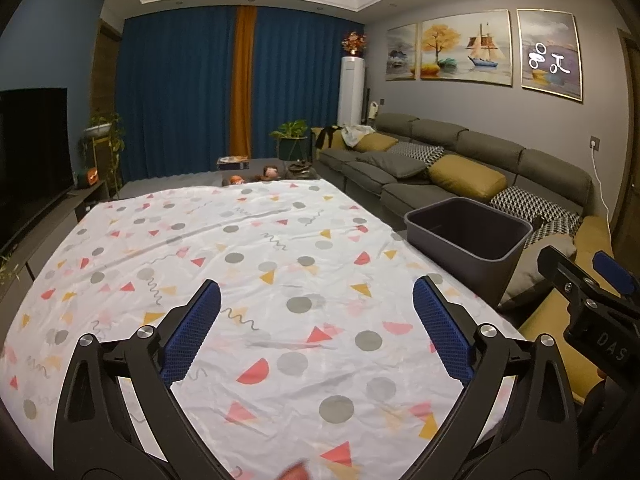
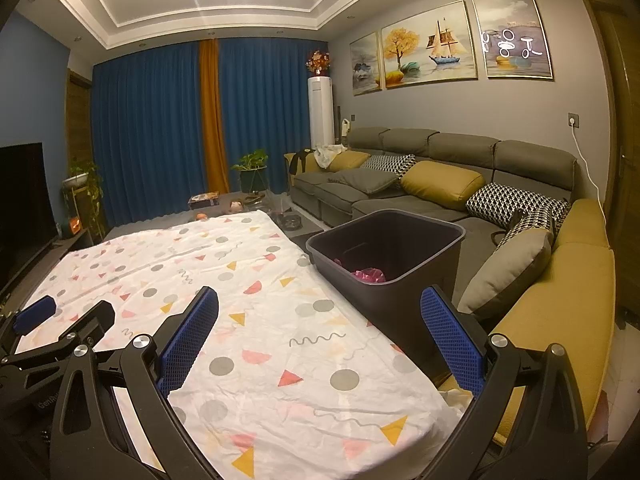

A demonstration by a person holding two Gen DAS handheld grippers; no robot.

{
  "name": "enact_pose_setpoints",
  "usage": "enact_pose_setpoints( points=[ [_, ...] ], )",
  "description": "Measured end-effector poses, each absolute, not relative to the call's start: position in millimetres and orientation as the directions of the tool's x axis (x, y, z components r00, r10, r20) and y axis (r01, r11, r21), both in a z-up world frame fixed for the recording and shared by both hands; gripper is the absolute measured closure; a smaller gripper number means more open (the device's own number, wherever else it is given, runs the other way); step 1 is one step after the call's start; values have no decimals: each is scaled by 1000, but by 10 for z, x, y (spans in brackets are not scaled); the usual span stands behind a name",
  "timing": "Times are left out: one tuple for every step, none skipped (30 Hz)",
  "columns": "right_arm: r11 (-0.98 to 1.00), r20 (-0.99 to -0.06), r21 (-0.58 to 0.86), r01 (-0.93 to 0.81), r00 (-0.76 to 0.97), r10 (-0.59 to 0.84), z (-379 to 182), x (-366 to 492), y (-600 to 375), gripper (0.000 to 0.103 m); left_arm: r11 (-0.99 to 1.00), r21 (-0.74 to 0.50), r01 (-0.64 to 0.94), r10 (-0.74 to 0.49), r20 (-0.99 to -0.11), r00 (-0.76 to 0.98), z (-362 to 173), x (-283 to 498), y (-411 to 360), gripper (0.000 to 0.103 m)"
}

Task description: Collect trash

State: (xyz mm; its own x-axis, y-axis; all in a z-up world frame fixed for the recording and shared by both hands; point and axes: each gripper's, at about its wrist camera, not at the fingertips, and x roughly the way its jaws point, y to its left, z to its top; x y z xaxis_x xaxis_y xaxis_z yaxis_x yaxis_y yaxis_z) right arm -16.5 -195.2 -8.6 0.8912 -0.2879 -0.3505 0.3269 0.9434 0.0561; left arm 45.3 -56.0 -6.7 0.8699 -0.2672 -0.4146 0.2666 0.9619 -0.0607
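1. Beside the table's right edge stands a dark bin (image 2: 404,276), between the patterned tablecloth (image 2: 256,320) and the sofa (image 2: 440,200); pink crumpled trash (image 2: 370,275) lies at its bottom
2. Left gripper (image 1: 316,304) hovers over the cloth, jaws spread wide, nothing between them
3. Right gripper (image 2: 320,308) is likewise released and empty, pointing toward the bin; no loose trash shows on the cloth

Blue curtains (image 1: 176,92) back a lamplit lounge; a grey sofa (image 2: 400,196) lines the picture-hung wall.
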Motion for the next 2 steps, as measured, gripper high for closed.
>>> enact_pose_setpoints(
  points=[
    [943,-350,58,327,891,-288,-84,-169,-1968,6,962,-64,267,-269,-416,869,-66,456,-553,8],
    [942,-350,60,329,891,-289,-82,-166,-1965,6,962,-71,264,-269,-421,866,-66,462,-540,8]
  ],
)
